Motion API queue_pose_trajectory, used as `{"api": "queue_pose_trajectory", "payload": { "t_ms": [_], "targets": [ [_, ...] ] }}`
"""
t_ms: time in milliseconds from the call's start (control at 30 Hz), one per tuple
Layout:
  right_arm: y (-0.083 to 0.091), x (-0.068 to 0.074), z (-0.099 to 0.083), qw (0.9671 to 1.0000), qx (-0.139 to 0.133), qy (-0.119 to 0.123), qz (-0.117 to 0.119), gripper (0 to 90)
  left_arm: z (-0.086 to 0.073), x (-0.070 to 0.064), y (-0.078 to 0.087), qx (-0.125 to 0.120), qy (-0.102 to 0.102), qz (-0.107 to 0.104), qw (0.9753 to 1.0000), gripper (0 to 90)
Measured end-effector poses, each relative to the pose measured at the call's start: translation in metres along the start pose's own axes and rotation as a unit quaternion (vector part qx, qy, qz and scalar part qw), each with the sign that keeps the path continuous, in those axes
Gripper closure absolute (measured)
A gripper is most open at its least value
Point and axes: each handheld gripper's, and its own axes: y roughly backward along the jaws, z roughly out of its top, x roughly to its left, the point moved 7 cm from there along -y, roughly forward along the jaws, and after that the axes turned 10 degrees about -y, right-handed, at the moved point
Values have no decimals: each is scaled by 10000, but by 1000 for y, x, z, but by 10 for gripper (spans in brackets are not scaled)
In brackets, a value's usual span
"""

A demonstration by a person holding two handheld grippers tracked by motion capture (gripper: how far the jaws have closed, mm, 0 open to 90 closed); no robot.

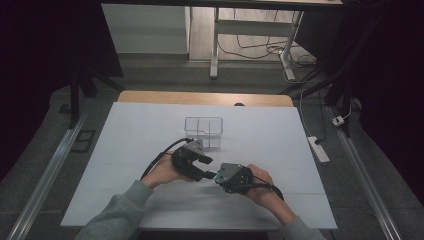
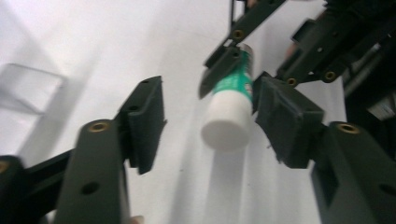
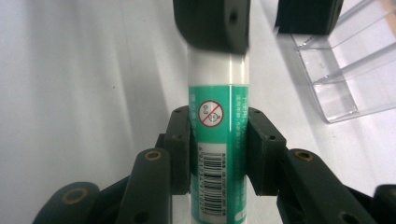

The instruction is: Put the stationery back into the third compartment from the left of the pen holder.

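Note:
A glue stick (image 3: pixel 217 88) with a green label and a white cap (image 2: pixel 227 119) is held off the white table (image 1: pixel 125 150). My right gripper (image 3: pixel 218 135) is shut on its green body, one jaw on each side. My left gripper (image 2: pixel 212 116) is open, and the white cap sits between its jaws, close to the right-hand one. In the high view the left gripper (image 1: pixel 205 167) and right gripper (image 1: pixel 216 176) meet tip to tip at mid-table, with a sliver of the green glue stick (image 1: pixel 213 175) between them.
A clear plastic box (image 1: pixel 203 131) with inner dividers stands just behind the grippers, and also appears as the clear box (image 3: pixel 345 79) at the right of the right gripper view. A power strip (image 1: pixel 318 149) lies on the floor to the right of the table.

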Motion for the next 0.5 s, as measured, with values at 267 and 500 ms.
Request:
{"api": "queue_pose_trajectory", "payload": {
  "t_ms": [267,500],
  "targets": [
    [7,-11,-1,9975,-379,-585,81,646,-18,6,23,-30,285,540,9981,346],
    [13,-23,-3,9917,-667,-1083,168,646,-37,10,34,54,547,833,9950,334]
  ]
}}
